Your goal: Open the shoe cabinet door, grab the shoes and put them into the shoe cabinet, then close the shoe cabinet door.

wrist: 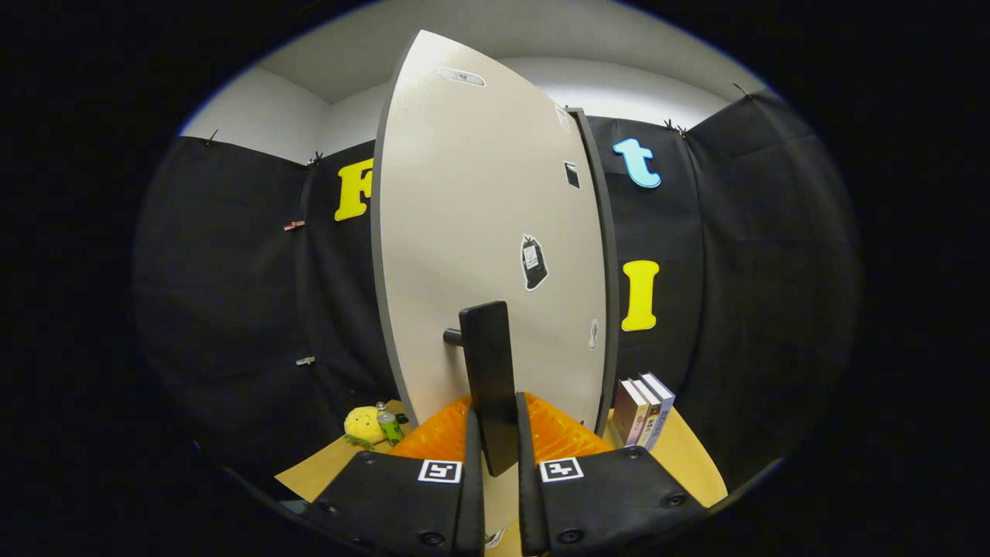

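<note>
Black and flat, the door handle [490, 379] stands upright between the two fingers of the gripper [495, 445], and both fingers [472, 464] press against its lower part, one on each side. Holding it low and from both sides probably gives the person a firm hold for swinging the door rather than letting the bar slip out. A short dark stub joins the handle to the shoe cabinet door [479, 232], a pale grey panel with a dark edge that rises just beyond the fingers and carries a few small stickers. Whether the door is ajar or flush with the cabinet cannot be told from this angle, and no shoes can be picked out. Something orange and faceted [561, 433] lies at the foot of the door, just behind the fingers; what it is stays unclear. The cabinet stands on a light wooden table [696, 464]. Near the table's left edge sit a yellow plush toy [362, 425] and a small green bottle [389, 425], touching or nearly so. Toward the right edge, three books [642, 410] stand upright beside the door's edge, clear of its likely swing.
</note>
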Demonstrator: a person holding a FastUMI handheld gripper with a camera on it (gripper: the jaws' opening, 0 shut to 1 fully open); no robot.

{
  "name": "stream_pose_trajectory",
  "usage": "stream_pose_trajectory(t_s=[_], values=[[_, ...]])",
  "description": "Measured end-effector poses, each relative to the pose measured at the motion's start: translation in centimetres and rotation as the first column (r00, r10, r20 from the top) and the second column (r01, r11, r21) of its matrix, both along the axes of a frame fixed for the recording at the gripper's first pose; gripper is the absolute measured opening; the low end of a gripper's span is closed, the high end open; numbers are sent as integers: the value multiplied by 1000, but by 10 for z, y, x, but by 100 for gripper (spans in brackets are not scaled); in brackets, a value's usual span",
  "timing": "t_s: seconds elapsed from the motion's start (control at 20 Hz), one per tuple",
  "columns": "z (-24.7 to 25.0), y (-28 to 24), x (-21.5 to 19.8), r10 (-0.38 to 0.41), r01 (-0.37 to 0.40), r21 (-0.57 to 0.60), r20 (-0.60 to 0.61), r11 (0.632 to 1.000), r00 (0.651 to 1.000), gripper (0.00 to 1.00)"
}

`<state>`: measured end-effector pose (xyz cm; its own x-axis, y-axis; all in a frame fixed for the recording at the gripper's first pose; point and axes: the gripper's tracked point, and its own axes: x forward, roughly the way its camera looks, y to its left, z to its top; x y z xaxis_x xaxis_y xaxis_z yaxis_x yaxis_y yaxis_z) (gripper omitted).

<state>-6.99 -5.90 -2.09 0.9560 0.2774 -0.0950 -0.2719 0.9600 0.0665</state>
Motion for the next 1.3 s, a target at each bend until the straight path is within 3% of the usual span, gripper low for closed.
stream_pose_trajectory(t_s=[0.45, 0.85, 1.0, 1.3], values=[[-13, -60, -24, -156, 156, -2, -88, 988, 984, 21], [16, -123, -48, -385, 390, -52, 77, 920, 920, 16], [17, -114, -55, -403, 406, -34, 63, 913, 913, 16], [-14, -46, -37, -351, 352, -40, 17, 935, 936, 16]])
